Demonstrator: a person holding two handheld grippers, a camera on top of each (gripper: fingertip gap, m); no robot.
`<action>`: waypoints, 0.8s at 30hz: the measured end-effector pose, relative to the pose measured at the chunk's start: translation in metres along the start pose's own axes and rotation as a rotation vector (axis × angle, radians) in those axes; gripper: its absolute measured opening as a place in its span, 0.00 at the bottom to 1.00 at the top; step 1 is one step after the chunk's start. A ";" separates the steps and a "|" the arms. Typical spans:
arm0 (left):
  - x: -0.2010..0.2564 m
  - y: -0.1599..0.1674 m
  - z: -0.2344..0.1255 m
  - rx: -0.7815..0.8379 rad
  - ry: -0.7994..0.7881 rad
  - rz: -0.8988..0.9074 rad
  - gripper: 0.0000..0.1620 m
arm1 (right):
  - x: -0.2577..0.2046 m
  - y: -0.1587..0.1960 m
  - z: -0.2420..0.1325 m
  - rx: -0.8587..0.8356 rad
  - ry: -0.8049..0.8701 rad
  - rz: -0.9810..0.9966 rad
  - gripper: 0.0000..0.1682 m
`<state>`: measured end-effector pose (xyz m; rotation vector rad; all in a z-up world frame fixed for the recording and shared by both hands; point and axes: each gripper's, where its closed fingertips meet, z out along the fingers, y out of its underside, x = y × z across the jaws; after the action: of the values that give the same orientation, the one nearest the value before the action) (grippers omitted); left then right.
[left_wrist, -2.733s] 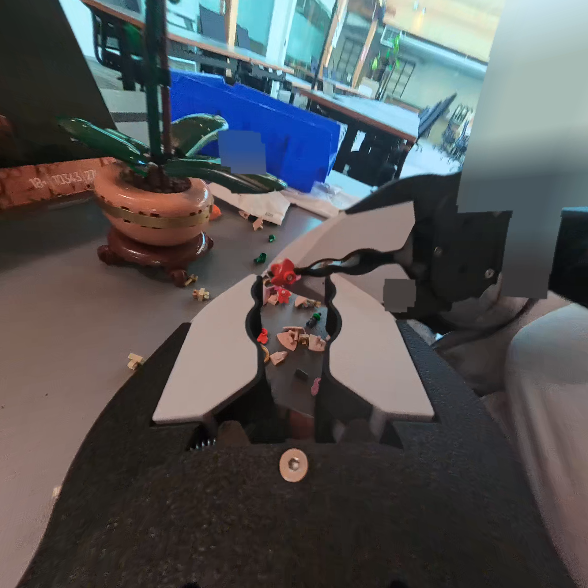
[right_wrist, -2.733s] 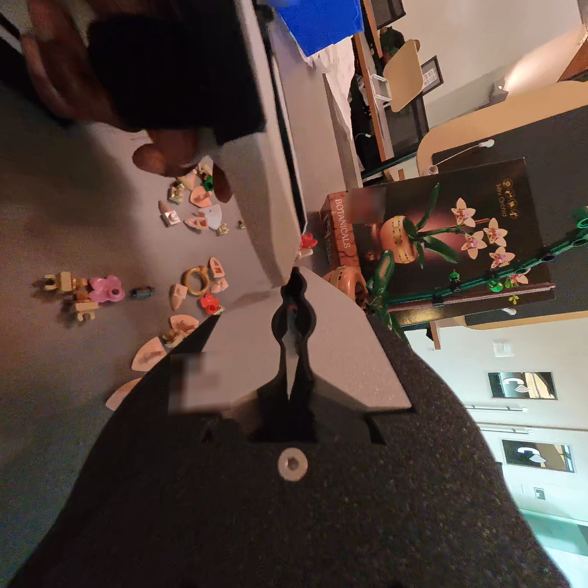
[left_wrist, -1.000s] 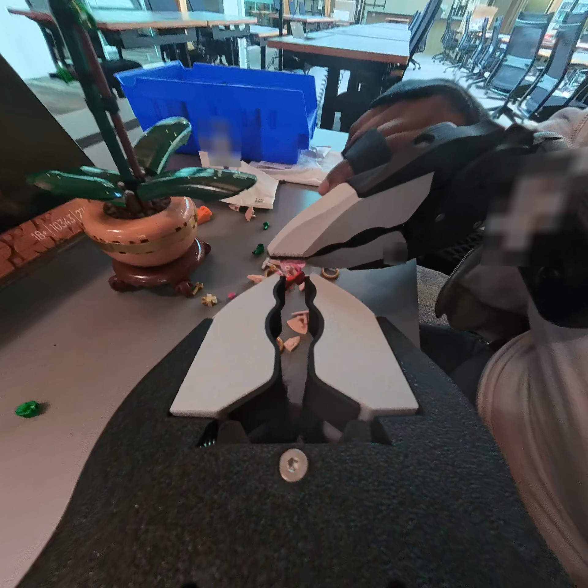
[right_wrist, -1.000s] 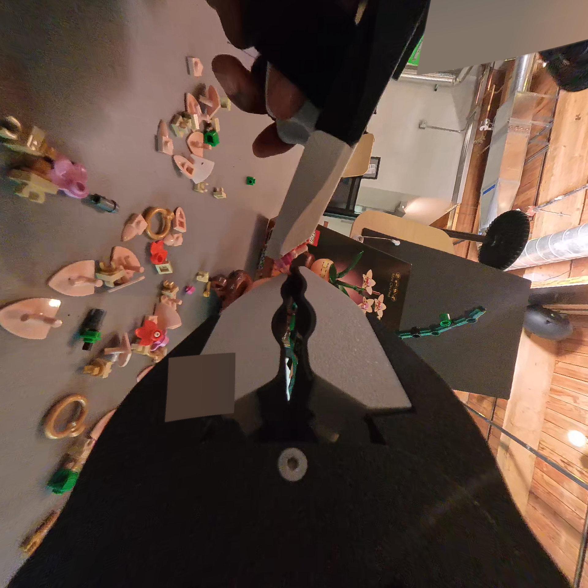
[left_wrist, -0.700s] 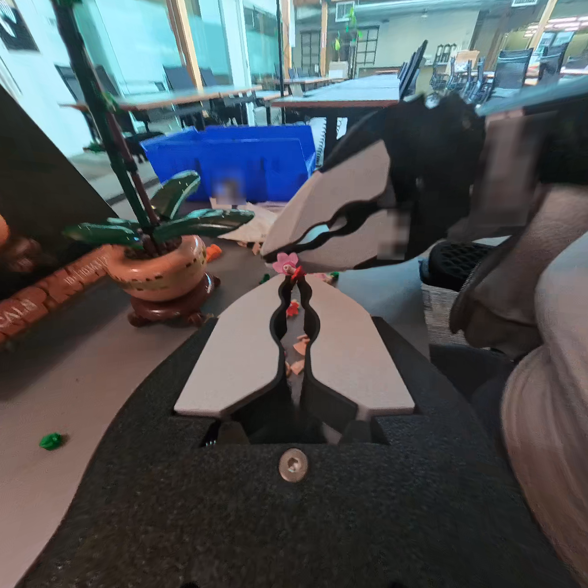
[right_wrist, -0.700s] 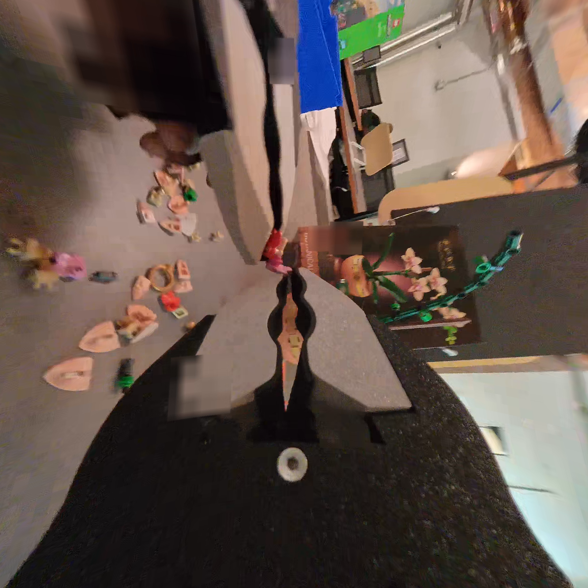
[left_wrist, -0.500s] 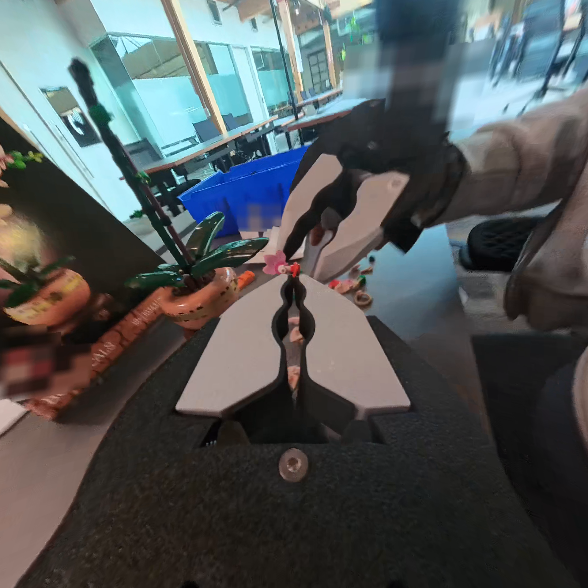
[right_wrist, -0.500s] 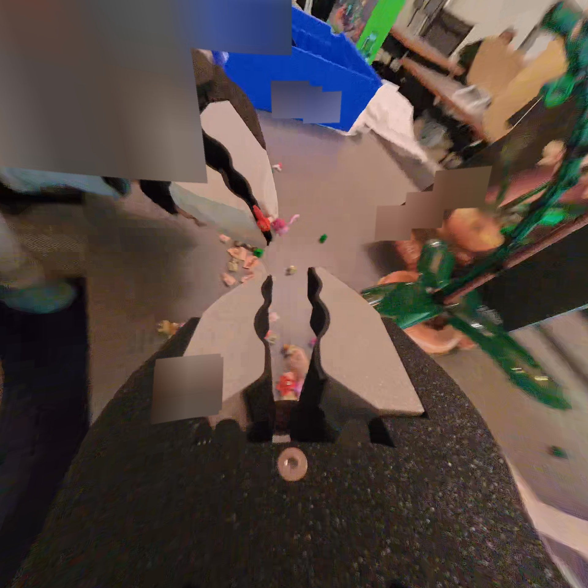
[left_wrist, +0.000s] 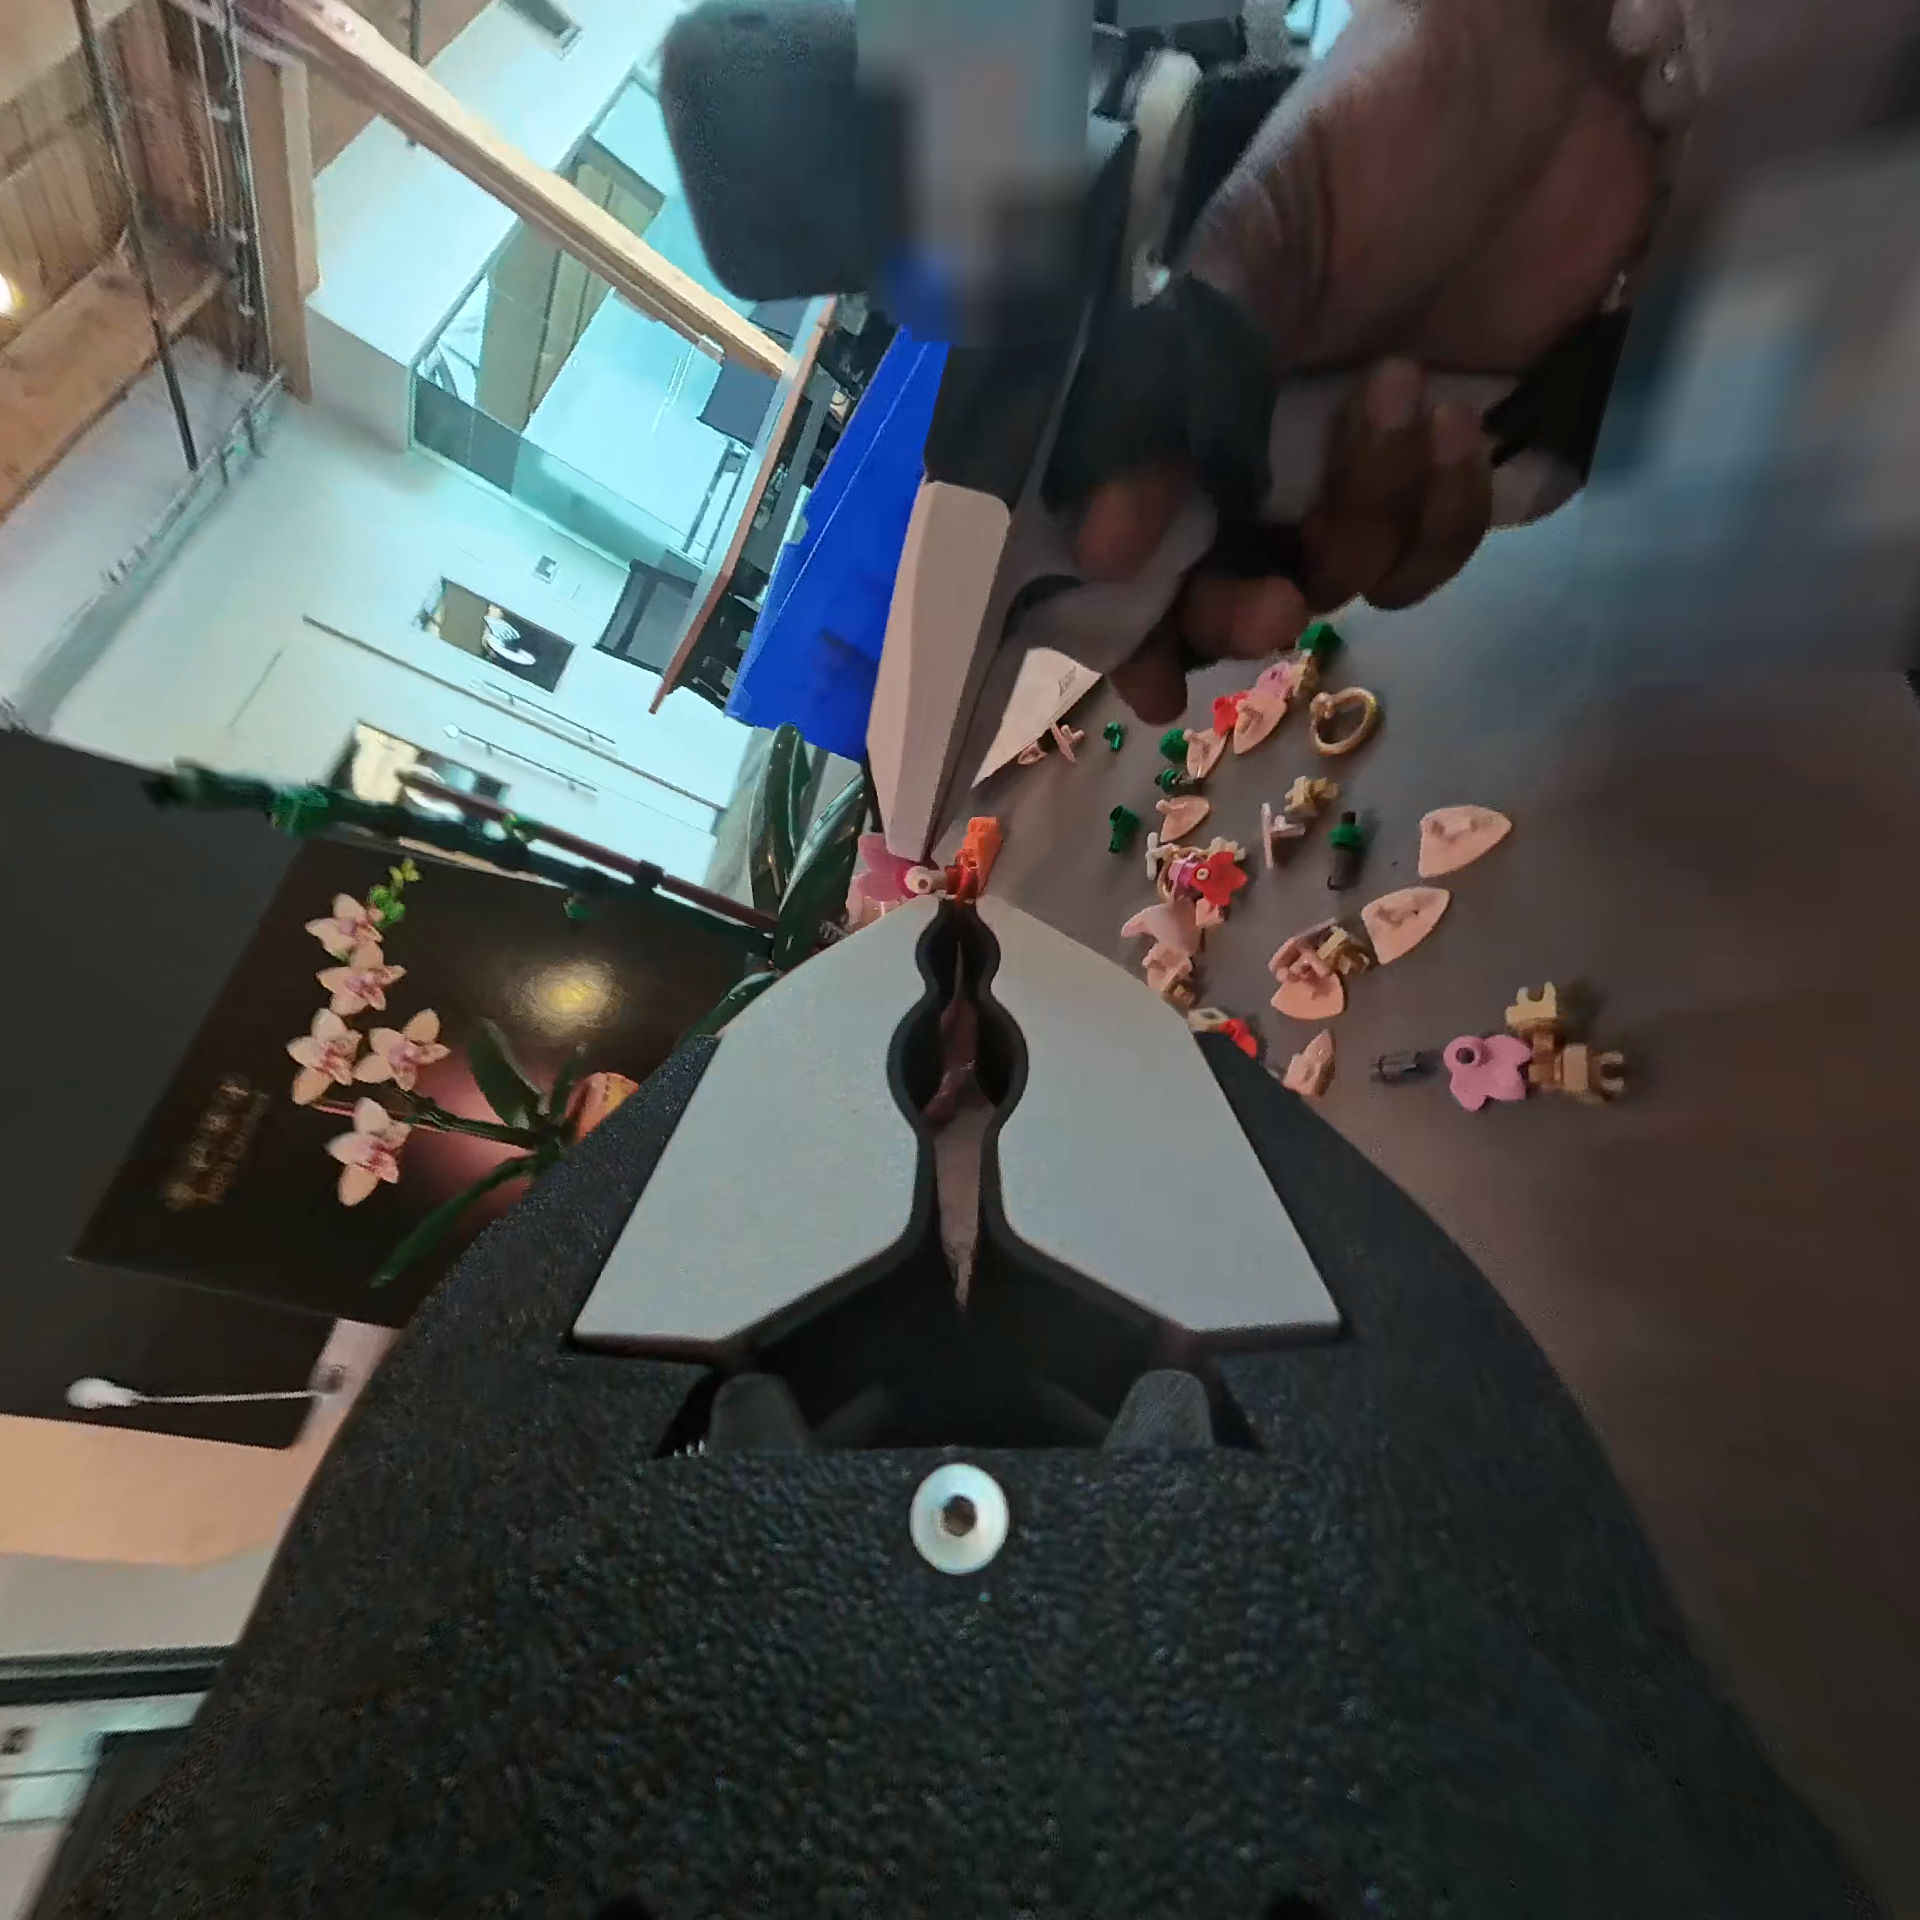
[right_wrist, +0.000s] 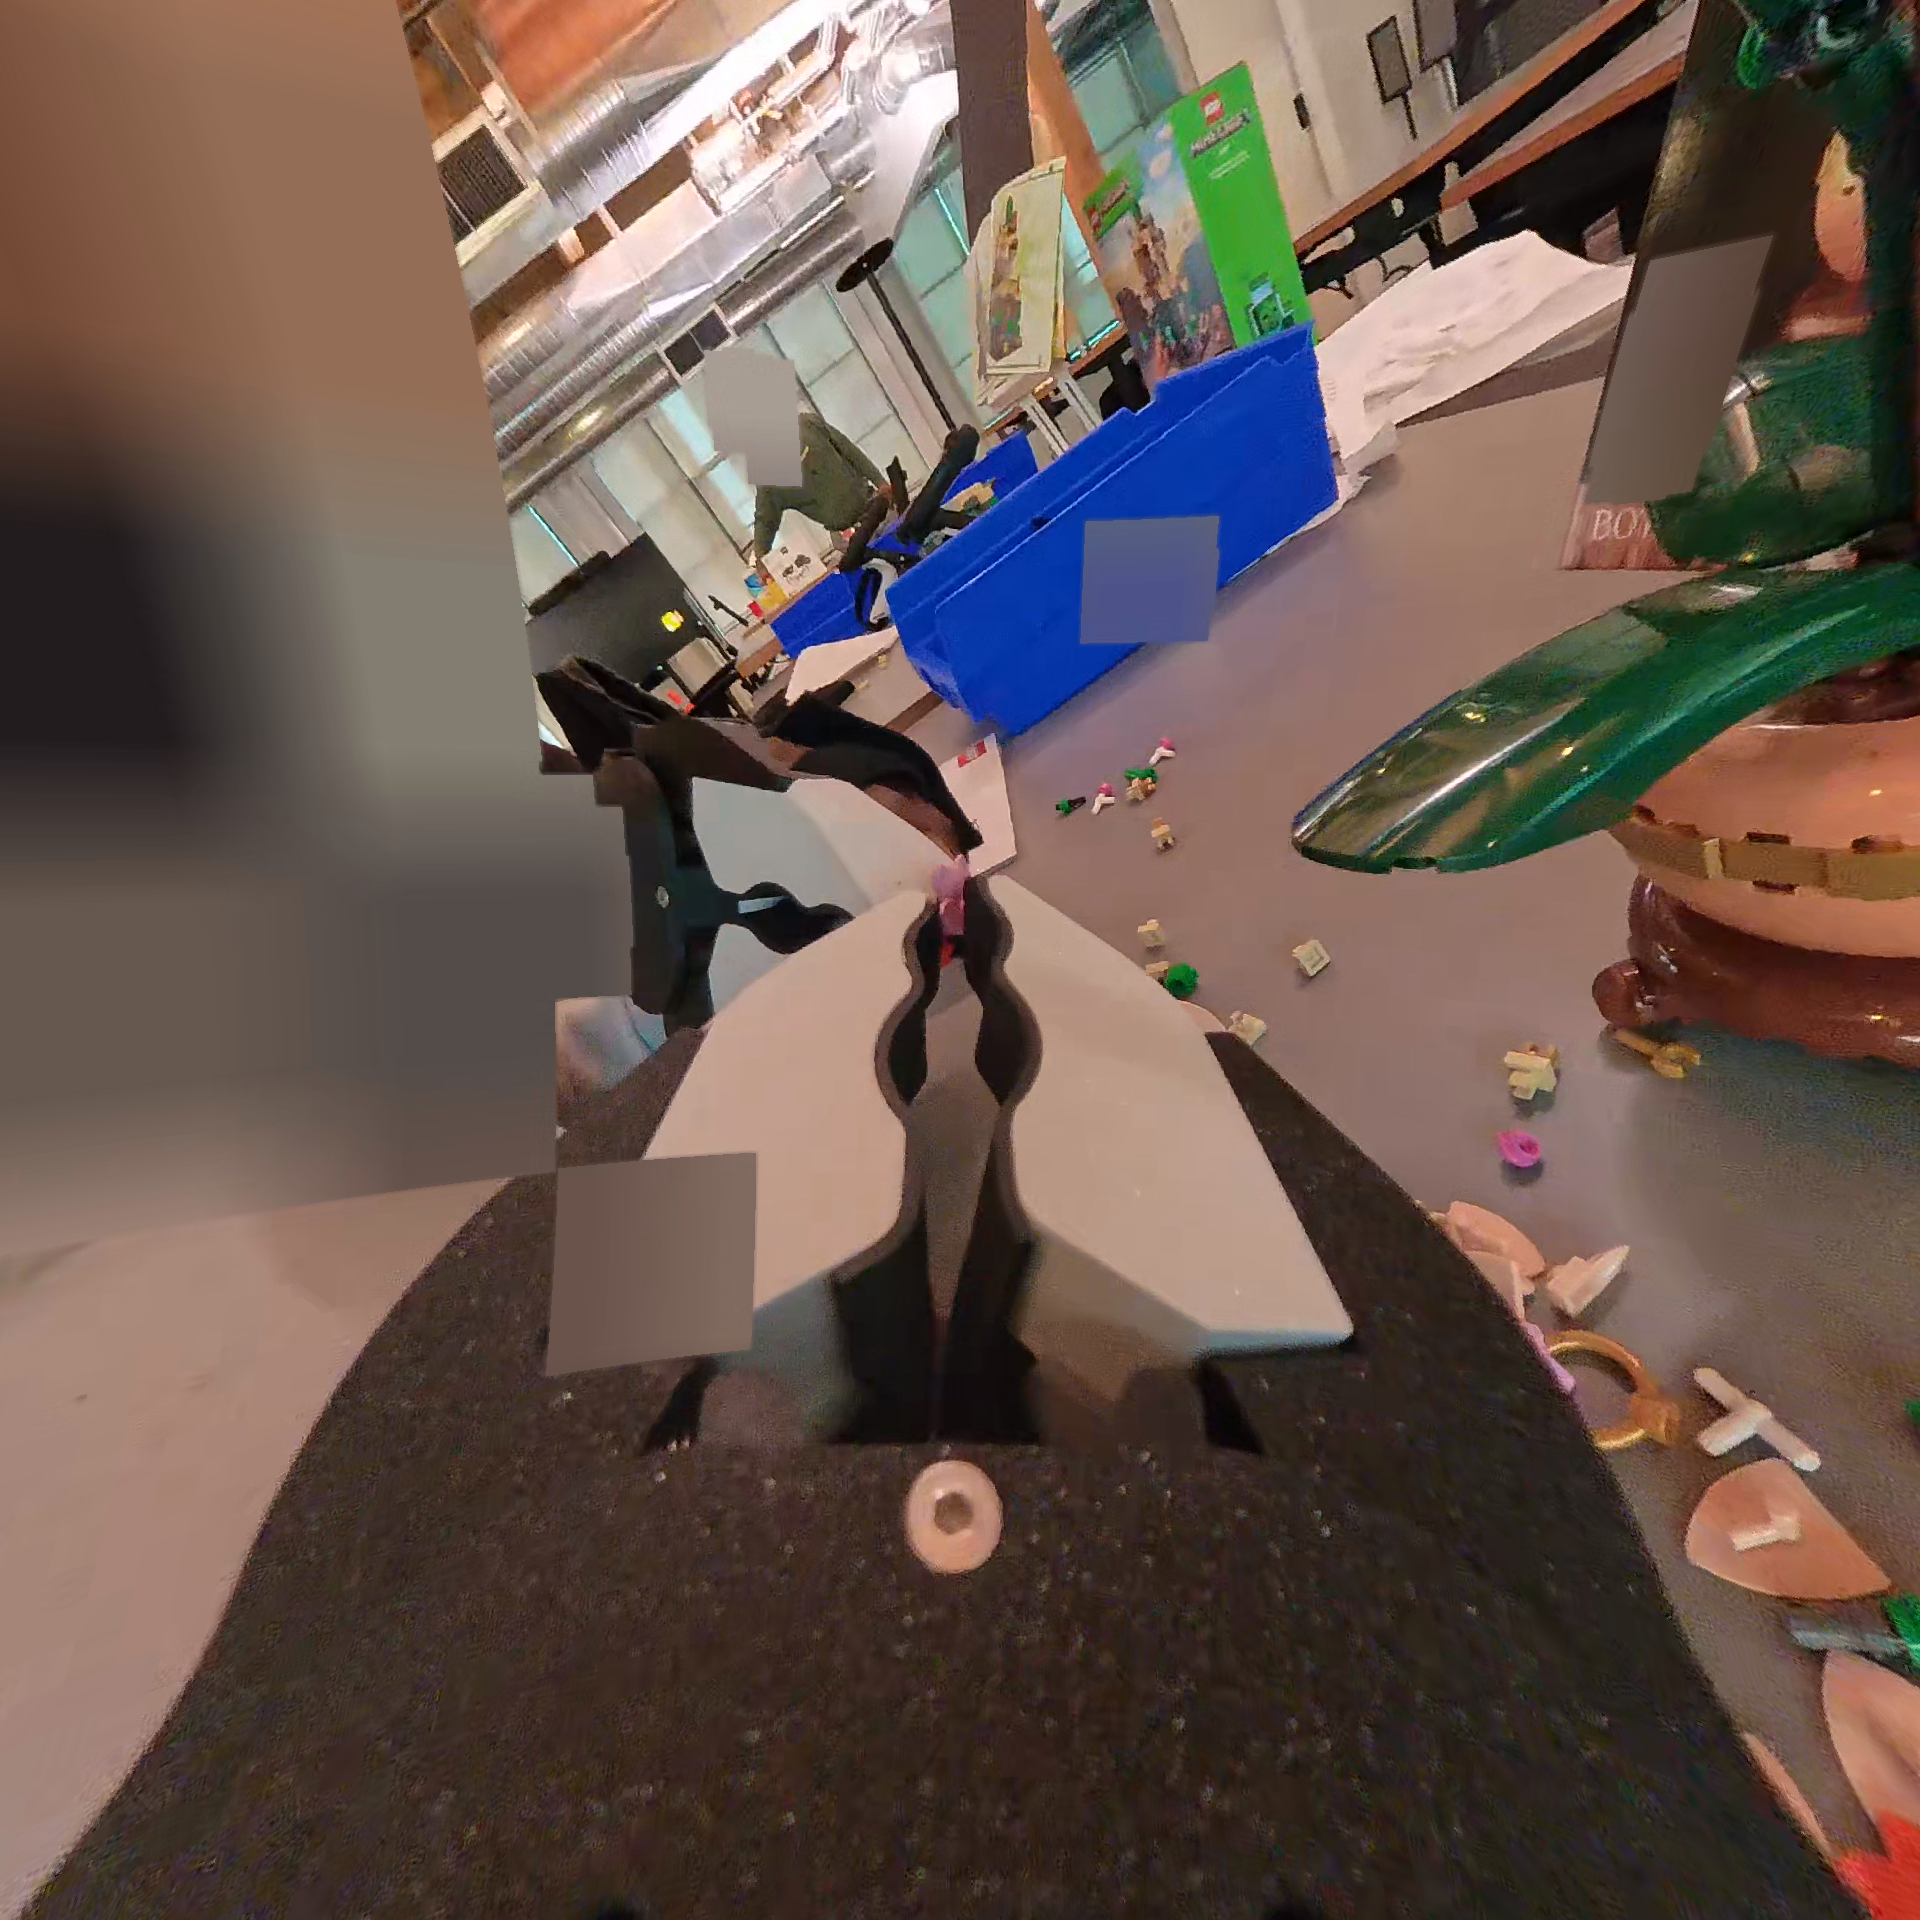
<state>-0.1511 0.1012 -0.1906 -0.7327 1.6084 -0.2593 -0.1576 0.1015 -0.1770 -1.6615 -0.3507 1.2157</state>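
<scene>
Jaws of our left gripper (left_wrist: 961, 914) pinch a small red piece (left_wrist: 961, 883); our right gripper (right_wrist: 961, 894) meets it tip to tip, clamping the pink flower piece (right_wrist: 951, 883) above the bench (left_wrist: 1662, 935).

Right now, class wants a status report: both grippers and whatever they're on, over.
Left gripper shut on small pink-and-red flower piece. Right gripper shut on the same piece, tips meeting. Loose petals scattered on the table beyond.

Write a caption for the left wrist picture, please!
Two tongs meet on a tiny pink-and-red brick flower above scattered petal pieces.
</scene>
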 end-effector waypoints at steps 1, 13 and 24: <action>0.001 0.000 -0.001 -0.008 -0.001 0.051 0.00 | 0.000 0.002 -0.001 -0.004 0.016 -0.040 0.02; 0.029 0.023 -0.002 -0.116 0.049 0.265 0.00 | 0.014 0.035 0.000 -0.155 0.420 -0.533 0.02; 0.021 0.054 0.003 -0.194 0.112 0.101 0.00 | 0.054 0.016 -0.033 -0.087 0.627 -0.519 0.00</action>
<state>-0.1655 0.1310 -0.2385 -0.7930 1.7892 -0.0717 -0.1107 0.1147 -0.2203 -1.7802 -0.4050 0.2762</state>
